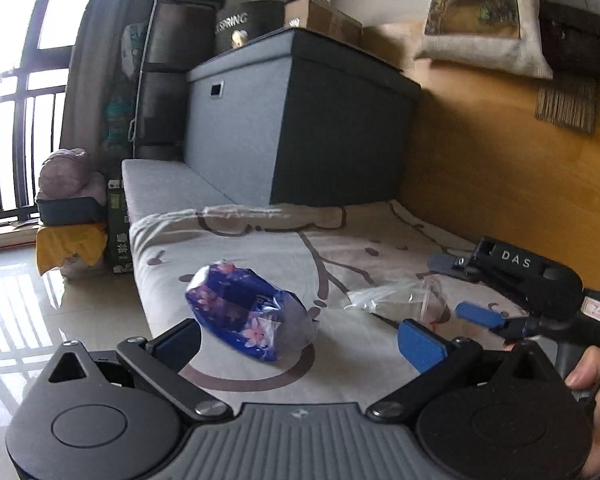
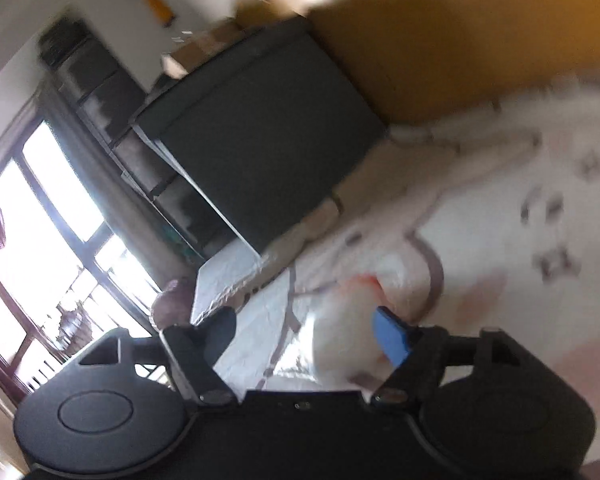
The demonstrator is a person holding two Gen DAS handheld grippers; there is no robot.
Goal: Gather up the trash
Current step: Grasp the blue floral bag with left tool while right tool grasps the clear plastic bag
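Trash, item one: a blue wrapper (image 1: 242,312) with a pink flower print, crumpled, with clear film bunched at its right end. It lies on the printed bed sheet (image 1: 340,236) at lower centre of the left wrist view, just ahead of the left gripper (image 1: 300,340) and between its two fingers without touching either.

Trash, item two: a clear plastic bag (image 1: 396,298), flattened, with a small red mark near its lower right edge. It lies right of centre in the same view, near the wrapper but apart from it.

Left gripper: jaws spread wide, nothing held. The blue pad of its right finger (image 1: 420,344) shows at lower right; the left finger is dark and seen edge-on.

Right gripper (image 1: 458,286): enters from the right edge of the left wrist view, body marked "DAS", its fingers set apart on either side of the clear bag's right end. In its own view (heavily blurred) the right gripper (image 2: 304,332) has a pale, crumpled mass between its open fingers, probably the same bag (image 2: 340,332); I cannot tell whether the pads touch it.

Surroundings: a grey storage box (image 1: 296,120) stands at the far end of the bed, upper centre, against an orange-brown wall panel (image 1: 480,168). A barred window (image 1: 16,100) fills the upper left.
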